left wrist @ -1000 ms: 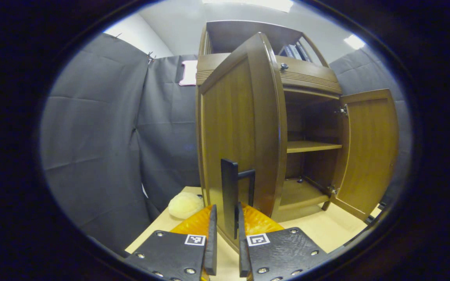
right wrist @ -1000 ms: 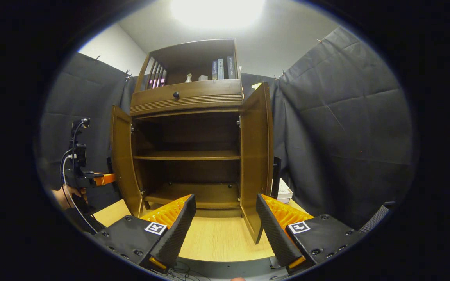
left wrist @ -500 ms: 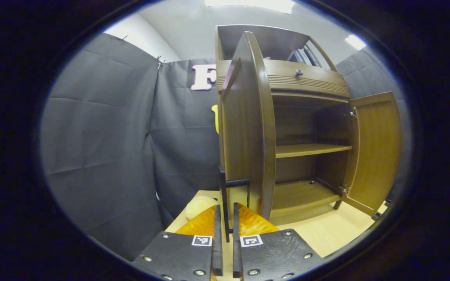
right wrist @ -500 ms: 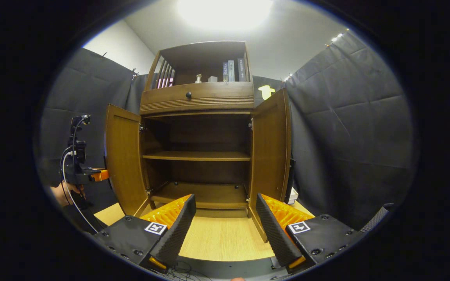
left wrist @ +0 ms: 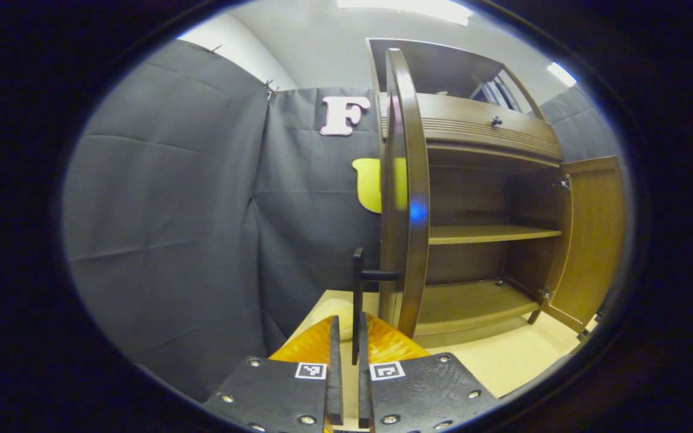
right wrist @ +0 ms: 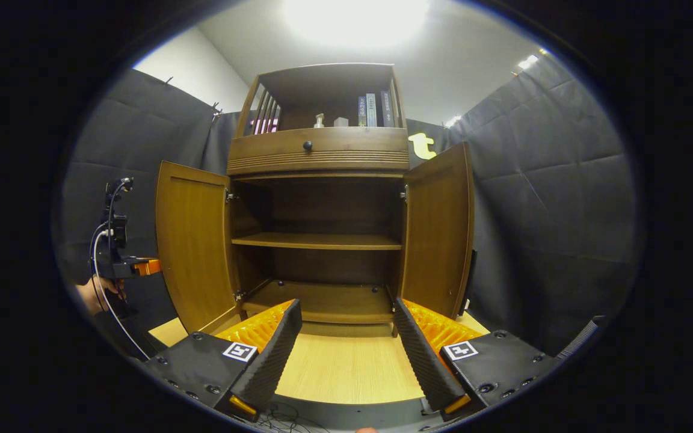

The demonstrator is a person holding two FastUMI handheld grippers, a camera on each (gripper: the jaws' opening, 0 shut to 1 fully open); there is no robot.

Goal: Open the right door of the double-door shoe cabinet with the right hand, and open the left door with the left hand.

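Both doors of the shoe cabinet stand swung wide on the table. Left hand-held gripper clenched on the left door's dark handle — fingers pinch the bar. Right hand-held gripper released, jaws spread, well apart from the right door.

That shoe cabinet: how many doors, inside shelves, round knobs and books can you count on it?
Doors: 2 (left door, right door, both swung open)
Inside shelves: 2 (middle shelf, bottom shelf)
Round knobs: 1 (drawer knob)
Books: 3 (books)
Total: 8
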